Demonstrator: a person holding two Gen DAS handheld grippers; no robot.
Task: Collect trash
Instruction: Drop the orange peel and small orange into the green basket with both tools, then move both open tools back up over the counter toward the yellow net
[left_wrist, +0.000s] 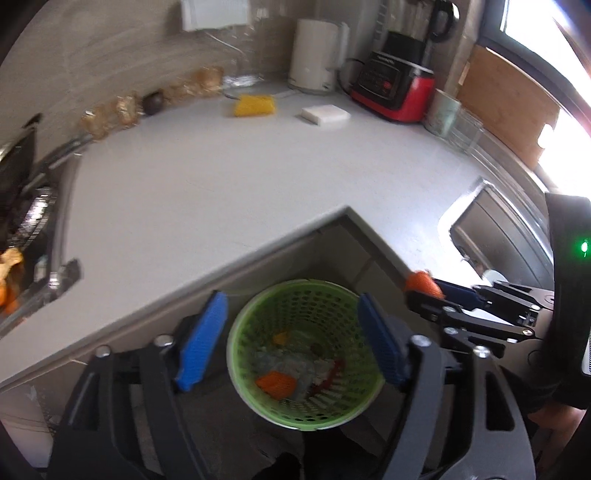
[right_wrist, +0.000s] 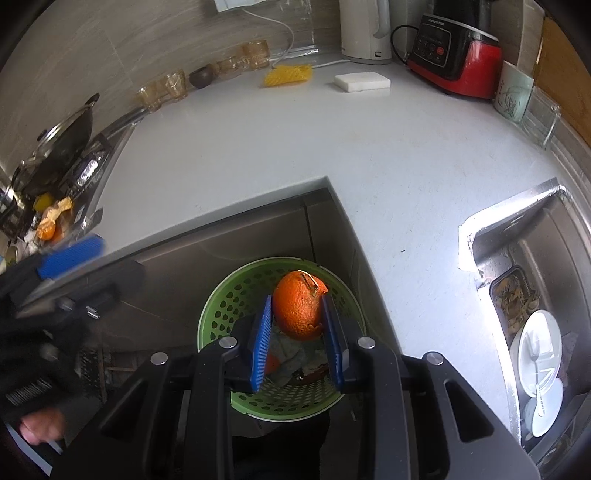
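Note:
A green perforated basket (left_wrist: 347, 295) stands on the floor in the corner below the counter. It holds a piece of orange peel (left_wrist: 277, 384), crumpled grey-white paper (left_wrist: 295, 363) and a red scrap. My left gripper (left_wrist: 291, 341) hangs open above it, with nothing between its blue pads. My right gripper (right_wrist: 297, 299) is shut on an orange (right_wrist: 299, 314) with a torn bit of peel, held over the basket (right_wrist: 221, 314). From the left wrist view, the right gripper (left_wrist: 432, 291) shows at the right with the orange (left_wrist: 419, 281) at its tip. One blurred pad (right_wrist: 70, 254) of the left gripper shows at the left.
The grey L-shaped counter (right_wrist: 295, 147) bears a yellow sponge (right_wrist: 288, 75), a white sponge (right_wrist: 362, 81), a kettle (right_wrist: 364, 29), a red blender (right_wrist: 458, 59) and glasses. More orange peels (right_wrist: 51, 221) lie by the stove at the left. The sink (right_wrist: 517, 258) with plates is at the right.

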